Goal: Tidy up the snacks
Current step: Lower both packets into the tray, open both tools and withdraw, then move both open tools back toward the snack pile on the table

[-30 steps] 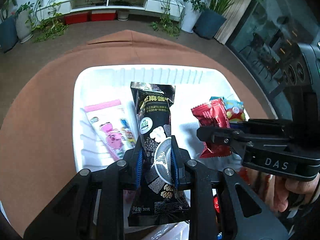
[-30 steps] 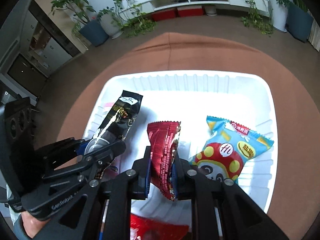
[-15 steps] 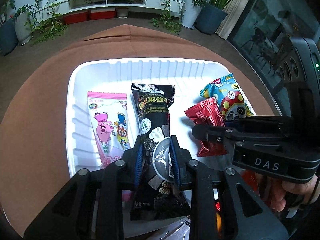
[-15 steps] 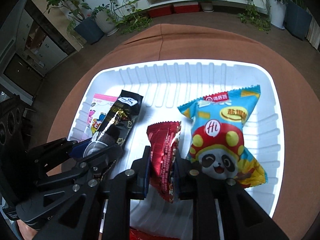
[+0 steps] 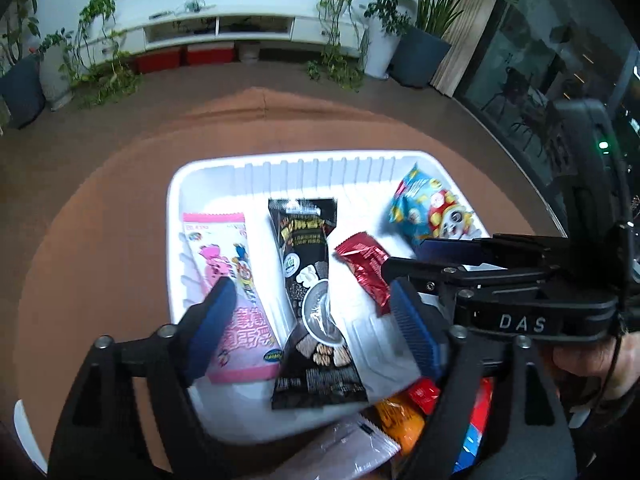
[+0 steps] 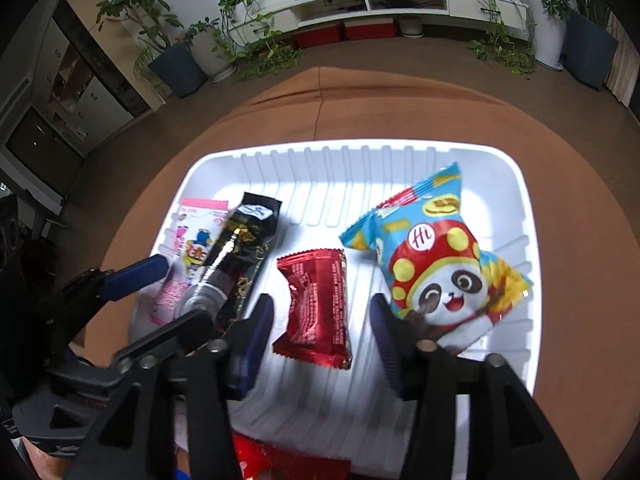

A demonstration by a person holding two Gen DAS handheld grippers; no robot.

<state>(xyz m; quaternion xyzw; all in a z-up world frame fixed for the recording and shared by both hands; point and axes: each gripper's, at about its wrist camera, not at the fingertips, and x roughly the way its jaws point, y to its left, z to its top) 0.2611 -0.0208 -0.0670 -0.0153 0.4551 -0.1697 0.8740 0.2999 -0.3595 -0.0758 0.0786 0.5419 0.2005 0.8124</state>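
left gripper (image 5: 312,328) opening over black packet (image 5: 316,304), right gripper (image 6: 320,332) opening around red packet (image 6: 316,308), both packets flat in white tray (image 6: 400,160)

The white tray (image 6: 516,216) looks like smooth, ribbed plastic. The red snack packet (image 6: 316,304) is glossy crinkled foil, and the black snack packet (image 5: 310,276) is shiny film. A matt brown cloth (image 6: 400,104) covers the table. The blue pads (image 5: 416,328) look like ridged rubber.

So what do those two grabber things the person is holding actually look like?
Both are black plastic tools. The left gripper and right gripper each have two fingers tipped with ribbed blue pads, held by silver screws. The right one carries white "DAS" lettering and a small green light.
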